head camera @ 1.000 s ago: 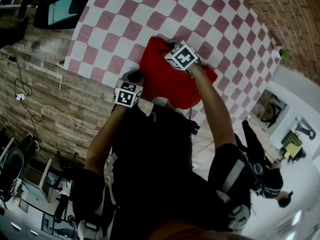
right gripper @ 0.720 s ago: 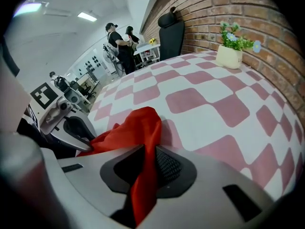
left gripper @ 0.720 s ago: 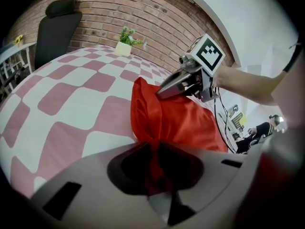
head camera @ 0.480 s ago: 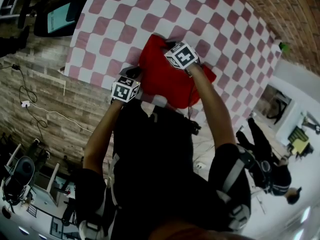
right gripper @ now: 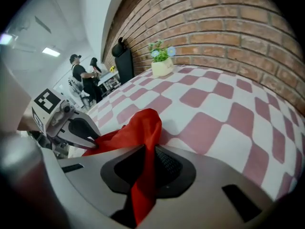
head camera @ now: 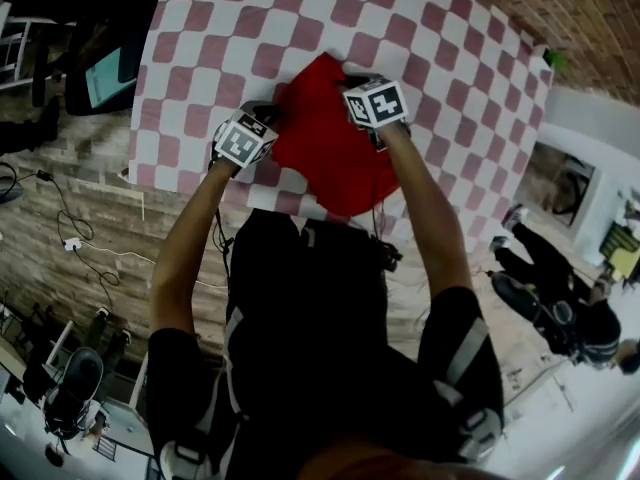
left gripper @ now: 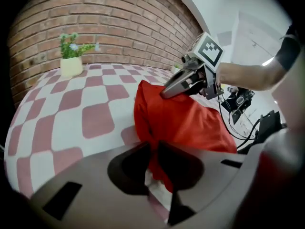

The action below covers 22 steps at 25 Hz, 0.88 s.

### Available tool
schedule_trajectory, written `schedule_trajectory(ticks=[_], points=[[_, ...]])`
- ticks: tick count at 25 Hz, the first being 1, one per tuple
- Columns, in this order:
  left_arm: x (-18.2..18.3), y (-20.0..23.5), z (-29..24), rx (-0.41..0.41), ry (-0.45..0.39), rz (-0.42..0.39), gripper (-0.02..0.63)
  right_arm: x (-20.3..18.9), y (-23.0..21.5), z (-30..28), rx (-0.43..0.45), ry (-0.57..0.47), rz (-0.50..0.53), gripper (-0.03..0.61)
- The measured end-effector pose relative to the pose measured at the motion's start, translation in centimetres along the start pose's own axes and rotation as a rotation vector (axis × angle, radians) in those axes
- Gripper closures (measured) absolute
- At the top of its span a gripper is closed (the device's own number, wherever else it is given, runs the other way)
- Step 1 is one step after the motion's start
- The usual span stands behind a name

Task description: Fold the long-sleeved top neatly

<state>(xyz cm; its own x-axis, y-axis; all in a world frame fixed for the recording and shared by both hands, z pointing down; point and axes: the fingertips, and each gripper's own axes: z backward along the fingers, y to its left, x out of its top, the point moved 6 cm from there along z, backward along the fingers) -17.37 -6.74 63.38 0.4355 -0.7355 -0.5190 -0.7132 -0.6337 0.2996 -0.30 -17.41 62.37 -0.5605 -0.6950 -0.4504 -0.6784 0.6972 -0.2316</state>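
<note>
left gripper (left gripper: 153, 147), right gripper (right gripper: 147, 151), just clamped top (left gripper: 186, 123)

Left gripper (left gripper: 151, 151) and right gripper (right gripper: 144, 163): the jaws have just been closing, and each pair now pinches a fold of the red top (head camera: 330, 153). In the head view, both grippers sit higher in frame than a second ago, with their marker cubes rolled. The top is now narrower, and its right-hand lobe is gone.
</note>
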Motion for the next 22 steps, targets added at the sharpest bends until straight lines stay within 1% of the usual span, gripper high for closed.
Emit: schedule_trajectory(ticks=[3, 7, 11, 14, 18, 22], points=[[3.8, 0.7, -1.6, -0.036, 0.013, -0.111, 0.551, -1.1, -3.2, 1.7, -0.039, -0.049, -0.114, 0.522], [9.3, 0.4, -4.7, -0.071, 0.035, -0.256, 0.549, -3.5, -7.6, 4.6, -0.09, -0.107, -0.243, 0.522], [15.2, -1.8, -8.6, -0.109, 0.067, -0.408, 0.55, -7.3, -11.9, 8.1, -0.159, -0.168, -0.384, 0.522], [18.5, -3.9, -11.3, -0.119, 0.095, -0.523, 0.549, -10.2, -14.3, 10.2, -0.193, -0.207, -0.497, 0.522], [22.0, -6.5, -14.1, -0.138, 0.111, -0.646, 0.549, -13.3, -16.5, 12.3, -0.234, -0.232, -0.575, 0.522], [24.1, -8.2, -15.8, -0.152, 0.114, -0.719, 0.549, -15.2, -17.7, 13.7, -0.261, -0.261, -0.624, 0.522]])
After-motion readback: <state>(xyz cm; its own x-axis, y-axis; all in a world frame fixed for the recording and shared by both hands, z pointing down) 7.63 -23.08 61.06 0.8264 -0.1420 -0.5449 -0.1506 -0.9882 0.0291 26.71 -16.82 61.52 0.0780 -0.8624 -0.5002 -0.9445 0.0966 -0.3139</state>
